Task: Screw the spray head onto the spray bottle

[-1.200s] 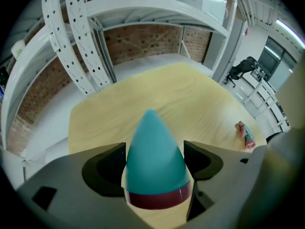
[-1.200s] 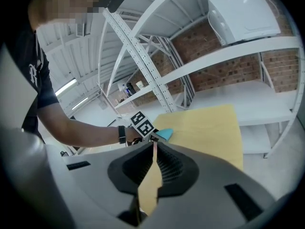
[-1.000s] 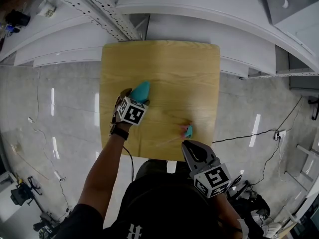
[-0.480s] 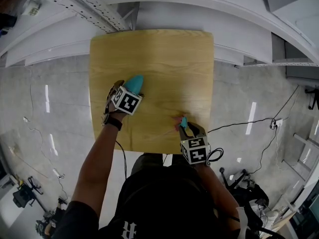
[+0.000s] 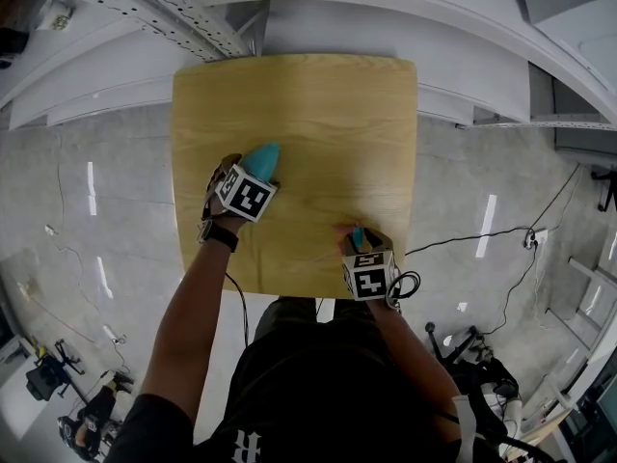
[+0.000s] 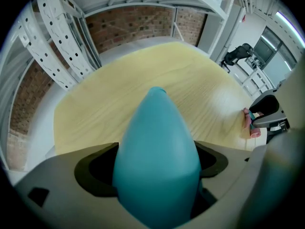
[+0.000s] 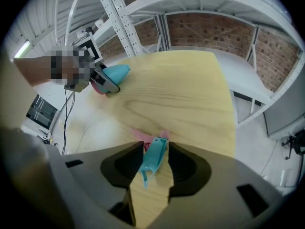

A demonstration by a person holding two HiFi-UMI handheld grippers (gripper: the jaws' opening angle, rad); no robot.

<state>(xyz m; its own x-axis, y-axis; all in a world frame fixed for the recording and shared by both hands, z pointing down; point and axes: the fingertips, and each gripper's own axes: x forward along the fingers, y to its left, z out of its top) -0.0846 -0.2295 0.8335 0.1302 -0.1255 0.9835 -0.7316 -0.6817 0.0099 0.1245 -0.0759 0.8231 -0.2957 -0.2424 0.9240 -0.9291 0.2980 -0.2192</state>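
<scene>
Counter: a square counter (image 5: 318,114) with a light wood-grain top and rounded corners, seen from above over a grey polished floor (image 5: 96,210).
Bottle: a teal plastic spray bottle (image 5: 262,158), wide at the body and tapering to a narrow tip, on the left half of the counter. Its tip points away from the person.
Left tool: the left tool (image 6: 157,149) comes down over the wide end of the bottle. Its jaws stand wide apart and have just been opening. The teal body fills nearly all the gap between them, with dark space at the pads on both sides, so nothing is clamped.
Spray head: a teal plastic spray head with pink parts (image 7: 155,157) lies on the counter near its front right corner, well apart from the bottle and not yet on it.
Right tool: the right tool (image 7: 156,146) is tilted steeply down over the spray head. Its jaws are partly apart and have just been opening. The teal trigger lies between them, close to the left jaw, with wood showing beside it at the right jaw. It is not gripped.
Person: a black sleeveless top, a bare left arm and a black wrist band (image 5: 218,237) behind the left tool.
Surroundings: white perforated metal framing (image 5: 145,8) beyond the counter, a red brick wall (image 6: 128,25) behind it, and a black cable (image 5: 463,244) on the floor at the right.
</scene>
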